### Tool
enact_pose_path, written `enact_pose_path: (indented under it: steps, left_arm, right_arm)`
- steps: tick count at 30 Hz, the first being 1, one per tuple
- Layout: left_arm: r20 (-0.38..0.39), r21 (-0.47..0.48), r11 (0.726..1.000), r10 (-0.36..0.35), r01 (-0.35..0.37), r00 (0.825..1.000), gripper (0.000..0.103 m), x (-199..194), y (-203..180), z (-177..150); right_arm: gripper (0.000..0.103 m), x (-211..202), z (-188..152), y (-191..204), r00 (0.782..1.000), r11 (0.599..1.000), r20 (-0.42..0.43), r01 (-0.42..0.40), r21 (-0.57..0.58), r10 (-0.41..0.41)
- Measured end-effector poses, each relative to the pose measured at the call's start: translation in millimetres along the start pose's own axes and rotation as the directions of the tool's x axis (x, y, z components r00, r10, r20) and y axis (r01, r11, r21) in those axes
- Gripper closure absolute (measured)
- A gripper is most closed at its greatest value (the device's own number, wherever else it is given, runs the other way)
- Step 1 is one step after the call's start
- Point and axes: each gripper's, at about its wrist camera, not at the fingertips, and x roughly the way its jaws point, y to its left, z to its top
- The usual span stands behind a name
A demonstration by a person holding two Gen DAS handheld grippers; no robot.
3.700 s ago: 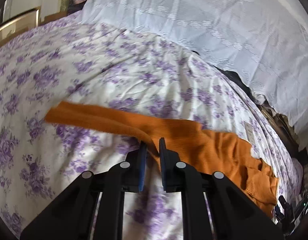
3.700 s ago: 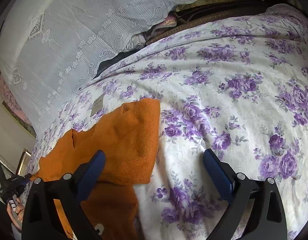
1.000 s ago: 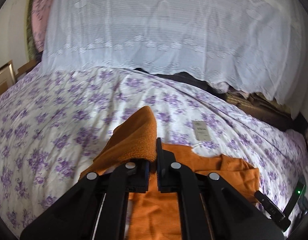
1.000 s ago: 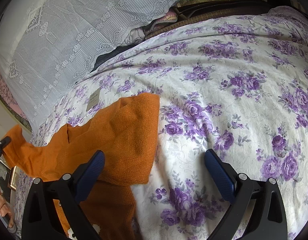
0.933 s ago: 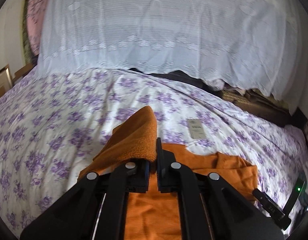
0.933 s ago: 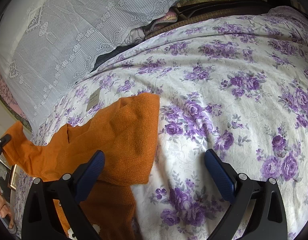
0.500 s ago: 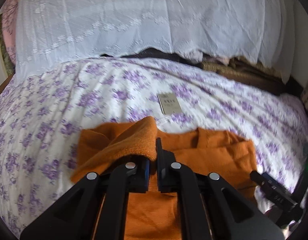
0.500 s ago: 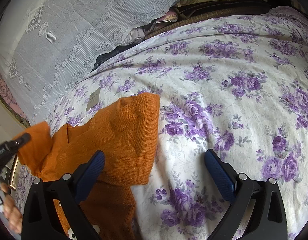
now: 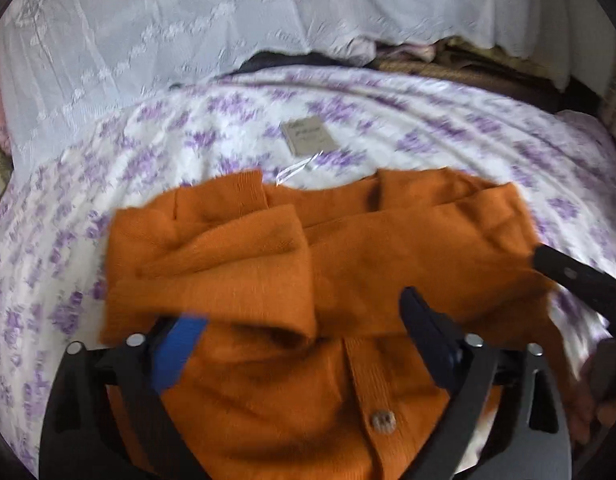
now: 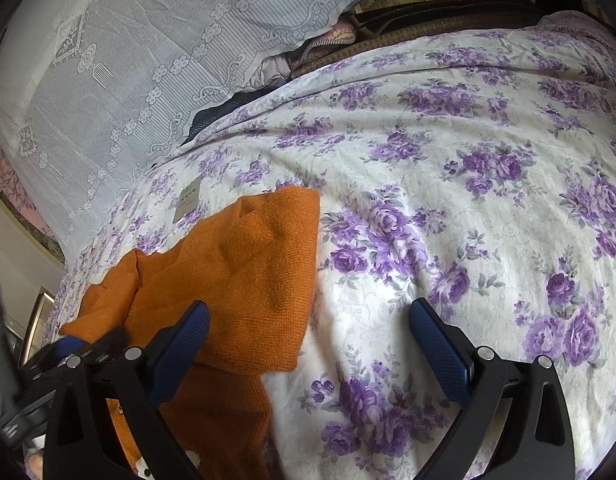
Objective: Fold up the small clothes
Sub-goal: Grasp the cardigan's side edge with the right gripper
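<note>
Orange knitwear, a small cardigan [image 9: 348, 264], lies on a bed sheet [image 10: 468, 160] printed with purple flowers, partly folded. In the left wrist view, 1 sleeve [image 9: 228, 272] is laid across the chest of the cardigan, its cuff end lying over the button strip, and 1 button [image 9: 383, 420] shows lower down on that strip. A second band of orange cloth crosses from the right shoulder toward the middle. A paper tag [image 9: 308, 136] lies on the sheet just beyond the collar, joined to it by what looks like a thin clear string, though the picture is blurred there.

The left gripper [image 9: 304, 328] hangs over the cardigan with its jaws spread wide; they have just been opening, and the sleeve edge rests near the left blue pad without being pinched. Nothing is held between the pads.

The right gripper [image 10: 308, 340] is also wide open and holds nothing. Its left pad sits over the folded right edge of the cardigan, its right pad over bare sheet. At the lower left edge of the right wrist view, the dark body of the left gripper shows, blurred.

White lace cloth [image 10: 148, 60] hangs behind the bed.
</note>
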Motion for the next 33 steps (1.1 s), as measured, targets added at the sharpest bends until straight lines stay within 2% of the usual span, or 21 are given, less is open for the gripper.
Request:
enact_pose_path:
  steps: [3,6,9,11,12,15,18,19,20,22,23,24,25,26,27,30,32,33]
  left_arm:
    - [0.025,0.058,0.998,0.002,-0.004,1.000,0.006,-26.8,10.6,-9.3]
    - [0.080,0.032,0.996,0.083,-0.086,0.993,0.004,-44.8,43.5,-14.0]
    - [0.058,-0.137,0.981,0.146,-0.137,0.988,0.004,-39.8,103.2,-11.0]
    - [0.021,-0.251,0.959,0.145,-0.135,0.989,0.004,-26.6,136.7,-8.8]
    - [-0.008,-0.327,0.937,0.127,-0.122,0.992,0.004,-13.2,159.2,-7.8]
    - [-0.069,-0.400,0.908,0.105,-0.124,0.992,0.004,17.8,187.0,-9.6]
    - [-0.142,-0.361,0.924,0.079,-0.125,0.987,0.004,46.5,186.3,-12.5]
    - [-0.157,-0.331,0.933,0.096,-0.144,0.983,0.004,50.5,182.7,-13.1]
    - [-0.154,-0.322,0.935,0.106,-0.151,0.982,0.004,50.0,180.9,-13.2]
    - [-0.151,-0.323,0.934,0.106,-0.150,0.983,0.004,49.2,181.3,-12.6]
    - [-0.156,-0.330,0.933,0.098,-0.145,0.983,0.004,50.8,182.9,-12.9]
    - [-0.162,-0.345,0.929,0.081,-0.134,0.983,0.004,52.7,186.7,-13.7]
    - [-0.165,-0.354,0.926,0.072,-0.127,0.984,0.004,54.0,189.1,-14.1]
    - [-0.166,-0.354,0.926,0.072,-0.127,0.983,0.004,55.1,188.8,-14.4]
    - [-0.167,-0.349,0.928,0.079,-0.133,0.983,0.004,55.6,188.0,-14.5]
    - [-0.168,-0.330,0.932,0.101,-0.152,0.981,0.004,55.5,184.4,-13.9]
    - [-0.167,-0.330,0.931,0.102,-0.153,0.981,0.004,53.7,183.6,-14.9]
    - [-0.158,-0.333,0.931,0.101,-0.149,0.982,0.004,51.1,184.0,-14.3]
  right_arm:
    - [0.003,-1.2,0.7,-0.2,1.000,1.000,0.002,-0.004,0.000,0.004]
    - [0.004,-13.3,0.7,1.7,0.999,0.999,0.043,-0.028,-0.016,0.029]
    - [0.010,-26.6,-2.5,27.1,0.994,0.989,0.087,-0.054,-0.137,0.066]
    - [0.010,-35.9,-12.1,62.6,0.989,0.954,0.101,-0.070,-0.291,0.104]
    - [0.011,-39.9,-18.7,81.8,0.987,0.929,0.101,-0.083,-0.362,0.127]
    - [0.011,-38.2,-38.6,139.7,0.985,0.836,0.062,-0.101,-0.539,0.159]
    - [0.011,-21.9,-56.2,195.9,0.989,0.729,0.035,-0.080,-0.680,0.141]
    - [0.011,-12.8,-64.5,218.0,0.991,0.680,0.034,-0.063,-0.731,0.129]
    - [0.012,-5.0,-69.7,232.3,0.993,0.648,0.036,-0.047,-0.760,0.114]
    - [0.020,20.2,-80.7,258.4,0.998,0.587,0.015,-0.020,-0.809,0.055]
    - [0.030,28.4,-83.1,264.0,0.999,0.579,0.002,-0.019,-0.815,0.036]
    - [0.045,38.4,-84.8,266.9,1.000,0.575,-0.003,-0.007,-0.818,0.007]
    - [0.054,45.1,-84.0,266.8,1.000,0.583,-0.006,0.002,-0.813,-0.012]
    - [0.077,49.6,-80.4,264.1,1.000,0.603,-0.022,-0.006,-0.798,-0.020]
    - [0.096,50.4,-71.6,256.9,0.999,0.648,-0.048,-0.030,-0.761,-0.011]
    - [0.096,30.7,-46.2,232.9,0.998,0.761,-0.029,-0.061,-0.646,0.055]
    - [0.096,20.1,-27.3,212.9,0.998,0.822,0.004,-0.052,-0.567,0.066]
    - [0.096,12.5,-13.6,191.0,0.998,0.868,0.021,-0.041,-0.495,0.059]
